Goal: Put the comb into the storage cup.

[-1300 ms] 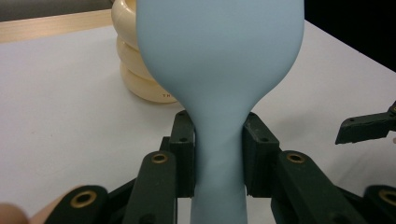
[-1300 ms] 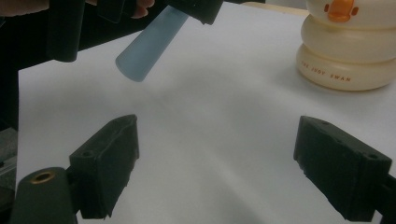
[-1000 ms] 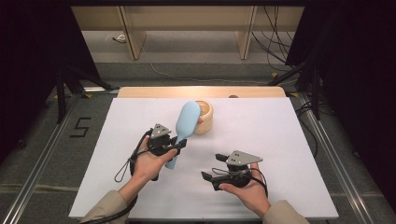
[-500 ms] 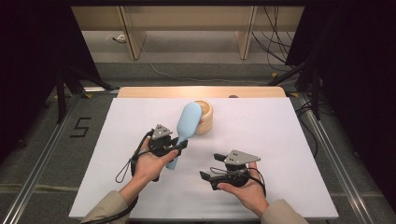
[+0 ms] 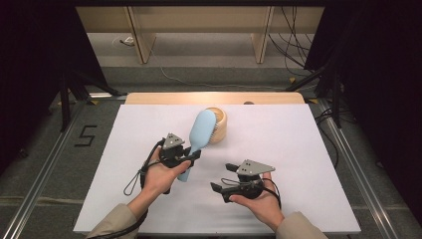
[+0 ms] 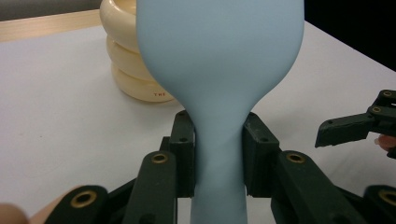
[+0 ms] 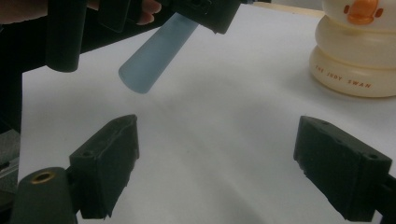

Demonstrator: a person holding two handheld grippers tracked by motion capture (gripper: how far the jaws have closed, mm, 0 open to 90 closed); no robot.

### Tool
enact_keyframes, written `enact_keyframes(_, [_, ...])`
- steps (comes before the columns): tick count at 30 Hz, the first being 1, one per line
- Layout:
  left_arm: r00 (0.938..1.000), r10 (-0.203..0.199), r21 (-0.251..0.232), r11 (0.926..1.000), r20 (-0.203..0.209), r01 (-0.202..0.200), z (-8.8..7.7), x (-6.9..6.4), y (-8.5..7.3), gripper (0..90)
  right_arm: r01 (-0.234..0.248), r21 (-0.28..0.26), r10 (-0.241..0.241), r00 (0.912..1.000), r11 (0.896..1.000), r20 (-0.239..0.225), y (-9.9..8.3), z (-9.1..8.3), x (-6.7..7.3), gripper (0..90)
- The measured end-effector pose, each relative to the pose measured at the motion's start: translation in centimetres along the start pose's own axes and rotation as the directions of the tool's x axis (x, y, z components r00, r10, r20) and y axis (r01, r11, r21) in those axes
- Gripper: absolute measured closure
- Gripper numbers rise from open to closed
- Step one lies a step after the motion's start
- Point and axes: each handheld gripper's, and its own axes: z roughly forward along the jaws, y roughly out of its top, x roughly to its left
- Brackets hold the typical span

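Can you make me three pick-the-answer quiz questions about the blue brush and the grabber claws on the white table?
1. Where does the left gripper hold the light blue hairbrush?
A. on its narrow handle
B. on its bristles
C. on the tip of its wide head

2. What colour is the ringed duck container behind the brush?
A. green
B. cream yellow
C. black

3. How do the jaws of the right gripper stand?
A. shut on the brush
B. shut on the container
C. open, with nothing between them

Answers:
1 A: in the left gripper view both pads press the thin neck of the handle just below the wide head.
2 B: the stacked rings look cream yellow in both gripper views.
3 C: the right gripper view shows the two pads far apart with bare white table between them.
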Motion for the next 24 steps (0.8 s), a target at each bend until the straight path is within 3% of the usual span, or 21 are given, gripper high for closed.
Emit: enact_keyframes(24, [0.9999,0.007,0.0,1.0,0.009,-0.007,0.05,-0.4,-0.09,69.1,0.001,-0.003,-0.001,0.9999,1.0,-0.017,0.36,0.74,0.38,15.2])
